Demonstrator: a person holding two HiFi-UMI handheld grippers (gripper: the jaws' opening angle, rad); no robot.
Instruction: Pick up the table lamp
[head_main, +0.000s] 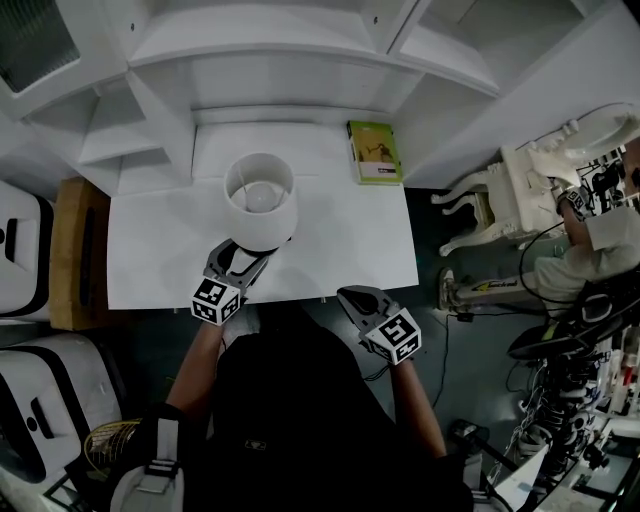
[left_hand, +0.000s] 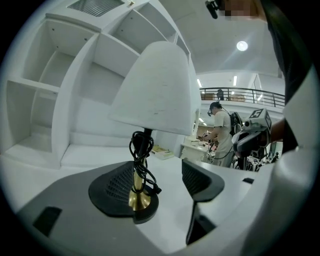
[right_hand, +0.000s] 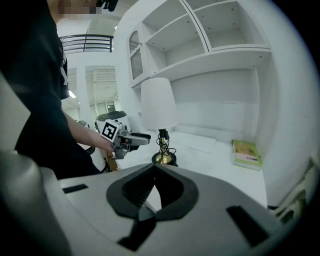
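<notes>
One white-shaded table lamp (head_main: 259, 200), brass stem, black base, stands on the white table (head_main: 340, 250). One green book (head_main: 374, 152) lies at its 2 o'clock, print unreadable. Two grippers: left gripper (head_main: 244, 257) spread wide, lamp stem between its jaws; right gripper (head_main: 357, 297) pressed together, empty, at the lamp's 5 o'clock.

Bare white desk (head_main: 340, 240) right of the table lamp (head_main: 260, 200); green book (head_main: 374, 152) at back, shelving (head_main: 150, 130) behind and left.
</notes>
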